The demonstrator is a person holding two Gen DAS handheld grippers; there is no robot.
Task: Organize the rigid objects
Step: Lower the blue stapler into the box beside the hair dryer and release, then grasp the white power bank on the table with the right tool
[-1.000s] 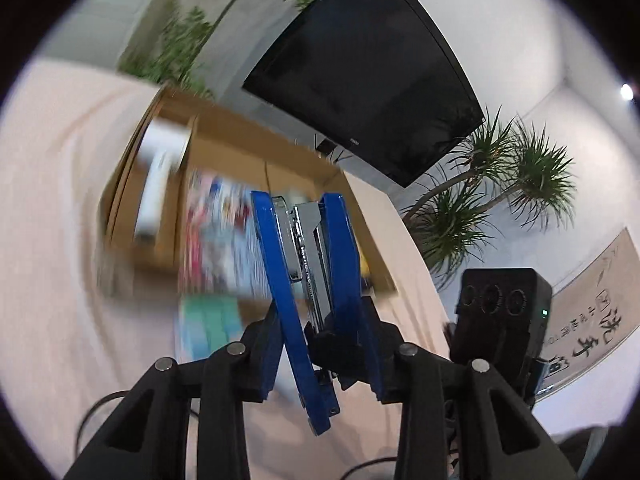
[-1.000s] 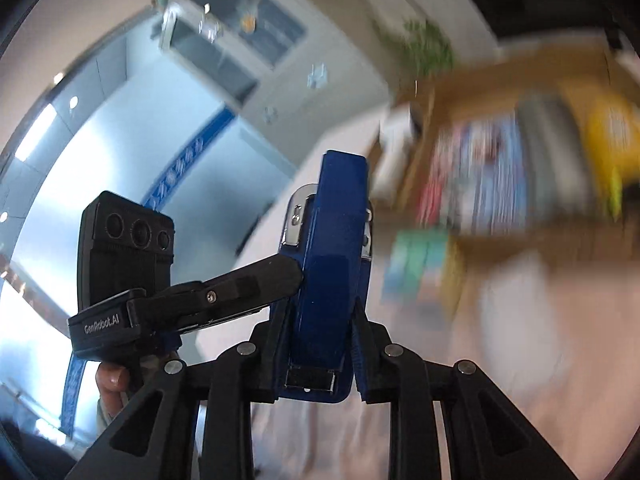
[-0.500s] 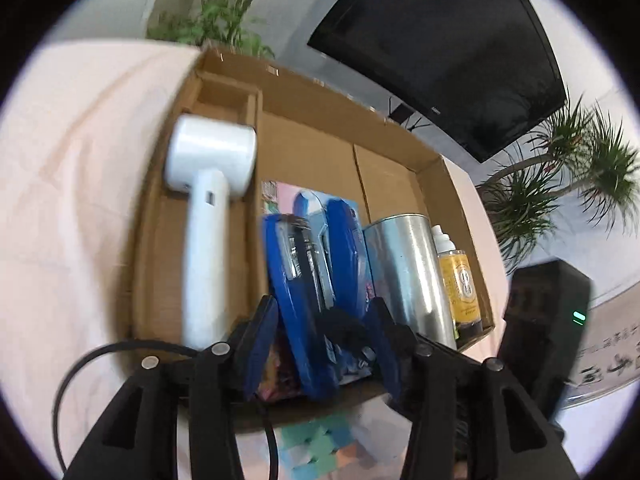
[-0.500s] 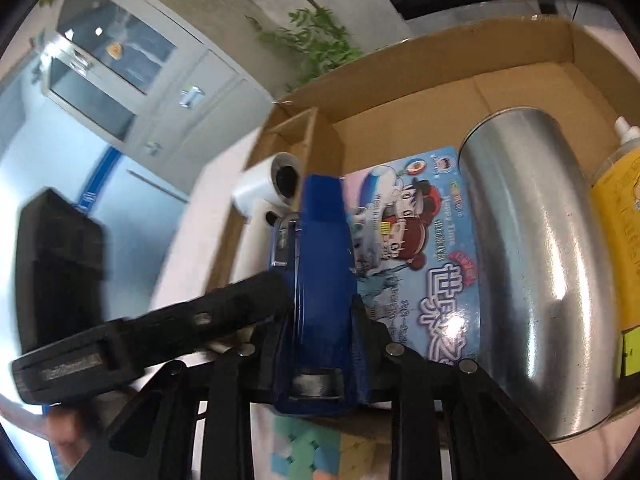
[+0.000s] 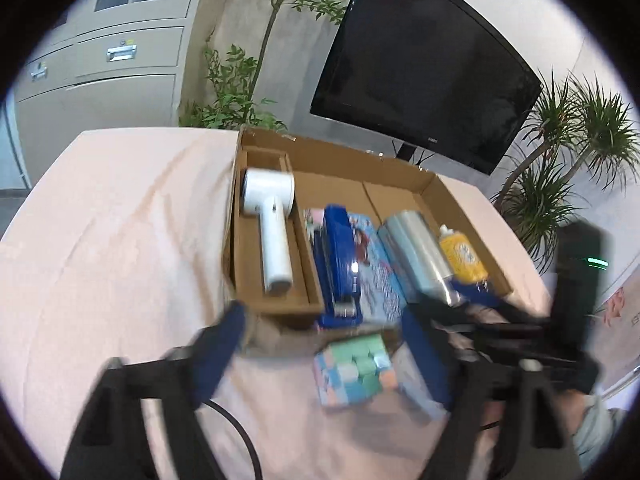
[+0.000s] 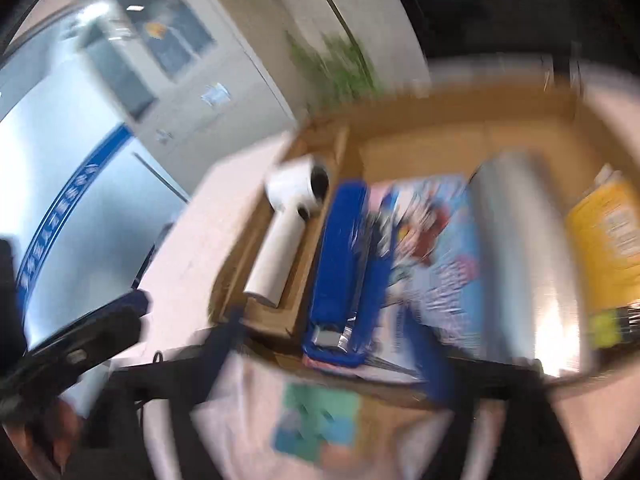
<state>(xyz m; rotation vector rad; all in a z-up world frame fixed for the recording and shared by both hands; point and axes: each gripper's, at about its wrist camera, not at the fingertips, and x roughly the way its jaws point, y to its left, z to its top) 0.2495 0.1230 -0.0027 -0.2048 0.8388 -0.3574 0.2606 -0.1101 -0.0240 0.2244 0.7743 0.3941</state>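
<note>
Stapler: blue stapler lies in the cardboard box, on the picture book, beside the divider; free of both grippers.
Left gripper: left gripper jaws opening, wide apart, nothing between the pads; stapler lies just ahead, inside the box.
Right gripper: right gripper jaws opening, spread wide, empty; stapler's near end just beyond the tips.
Box contents: white handheld device in left compartment; silver can & yellow bottle right of book.
Worktop: puzzle cube on pink cloth, outside the box, near the grippers.
</note>
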